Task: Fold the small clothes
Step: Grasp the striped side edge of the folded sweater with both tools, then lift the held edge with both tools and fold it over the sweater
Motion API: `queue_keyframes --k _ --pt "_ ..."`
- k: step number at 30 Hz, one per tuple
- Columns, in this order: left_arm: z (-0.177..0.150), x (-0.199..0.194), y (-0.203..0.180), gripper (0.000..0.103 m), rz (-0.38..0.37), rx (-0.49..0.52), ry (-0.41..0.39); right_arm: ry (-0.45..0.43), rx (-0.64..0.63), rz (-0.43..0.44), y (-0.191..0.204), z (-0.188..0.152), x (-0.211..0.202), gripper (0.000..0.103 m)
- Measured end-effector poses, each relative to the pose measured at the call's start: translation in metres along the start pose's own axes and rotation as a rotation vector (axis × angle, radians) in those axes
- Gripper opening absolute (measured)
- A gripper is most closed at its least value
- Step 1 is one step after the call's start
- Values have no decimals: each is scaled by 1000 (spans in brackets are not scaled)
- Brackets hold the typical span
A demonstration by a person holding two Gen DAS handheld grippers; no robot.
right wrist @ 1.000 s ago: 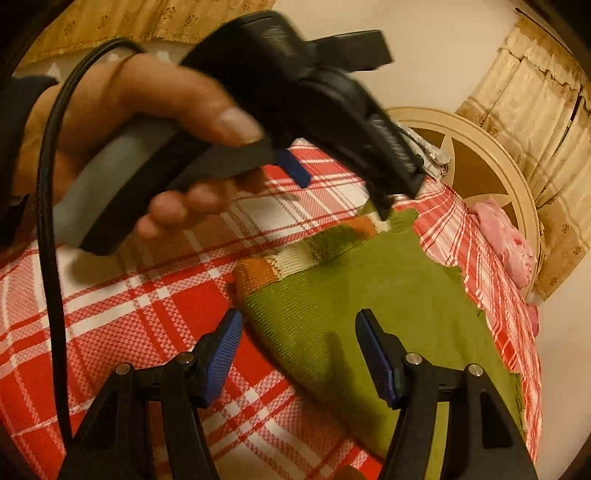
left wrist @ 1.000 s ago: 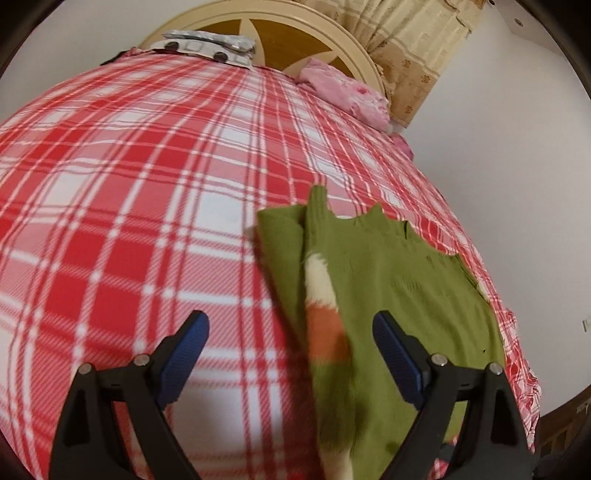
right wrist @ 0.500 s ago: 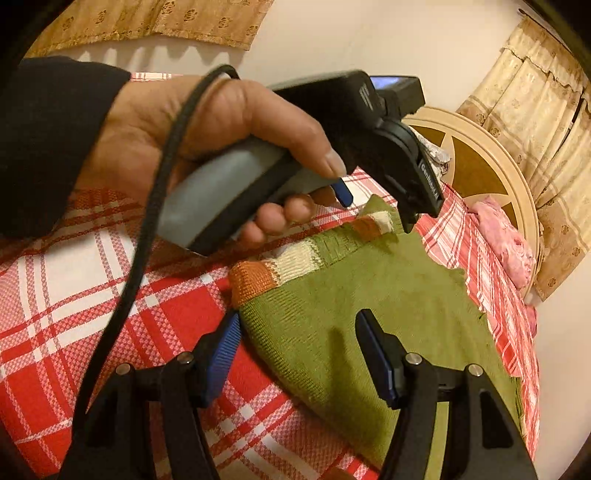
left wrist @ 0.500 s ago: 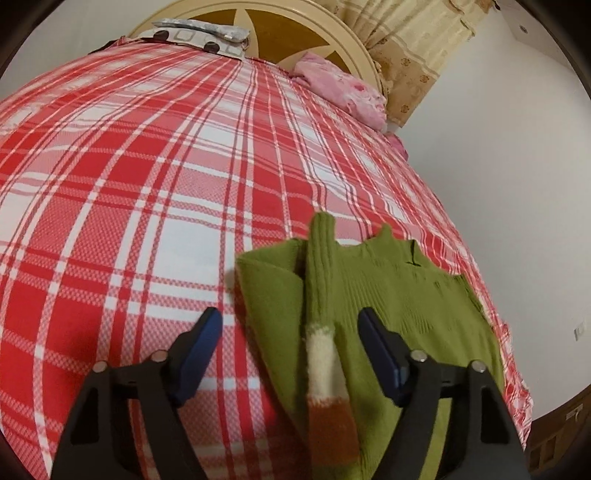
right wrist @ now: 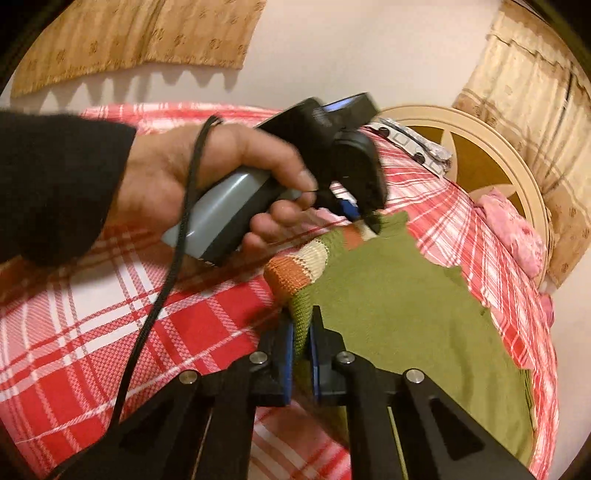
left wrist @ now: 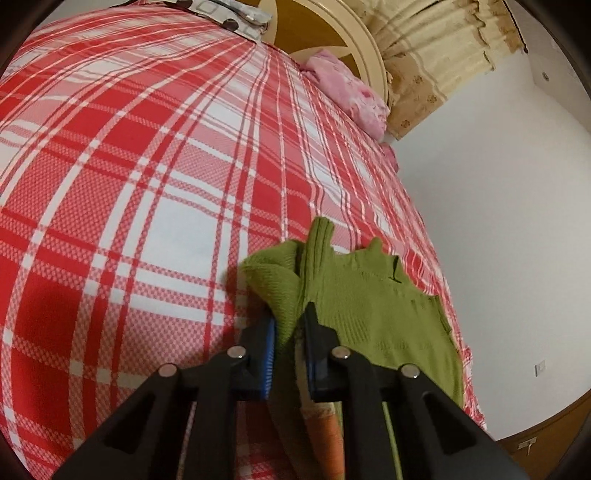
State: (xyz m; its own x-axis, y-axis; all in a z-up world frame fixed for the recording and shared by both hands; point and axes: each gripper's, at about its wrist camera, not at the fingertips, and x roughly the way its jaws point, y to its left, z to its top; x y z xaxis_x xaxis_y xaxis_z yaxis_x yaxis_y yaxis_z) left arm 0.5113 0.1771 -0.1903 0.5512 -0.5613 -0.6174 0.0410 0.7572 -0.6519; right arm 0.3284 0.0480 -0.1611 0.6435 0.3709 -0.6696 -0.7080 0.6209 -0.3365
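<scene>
A green knitted sweater (left wrist: 369,306) lies flat on the red-and-white plaid bed (left wrist: 147,184). One sleeve with orange and cream stripes (right wrist: 299,266) is folded over its body. My left gripper (left wrist: 290,317) is closing, and its blue pads press on a raised fold of green knit at the shoulder edge. In the right wrist view, a hand (right wrist: 221,170) holds that left gripper (right wrist: 364,218) at the far end of the sweater (right wrist: 399,306). My right gripper (right wrist: 302,317) is shut on the near green edge just below the striped cuff.
A pink cloth (left wrist: 347,92) lies by the round cream headboard (left wrist: 354,40) at the far end of the bed. A patterned item (left wrist: 221,11) sits beside it. A white wall (left wrist: 498,221) runs along the sweater's side, with beige curtains (right wrist: 535,92) behind.
Both grippers went from wide open to pinched on the sweater. The left one moved in over the shoulder fold; the right one lifted its edge slightly.
</scene>
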Motion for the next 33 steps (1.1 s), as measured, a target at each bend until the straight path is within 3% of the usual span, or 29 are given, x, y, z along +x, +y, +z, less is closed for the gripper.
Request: queue_keyframes --k 6,19,33 --pt "4 -8 -12 14 -51 -40 -29 -31 134 0 -40 -10 -20 6" --pt "13 -6 -91 14 -105 35 -81 -98 363 1 -108 -41 -55 5" --pt "9 26 -174 14 -129 132 -63 -140 470 -58 -163 -83 -86 5"
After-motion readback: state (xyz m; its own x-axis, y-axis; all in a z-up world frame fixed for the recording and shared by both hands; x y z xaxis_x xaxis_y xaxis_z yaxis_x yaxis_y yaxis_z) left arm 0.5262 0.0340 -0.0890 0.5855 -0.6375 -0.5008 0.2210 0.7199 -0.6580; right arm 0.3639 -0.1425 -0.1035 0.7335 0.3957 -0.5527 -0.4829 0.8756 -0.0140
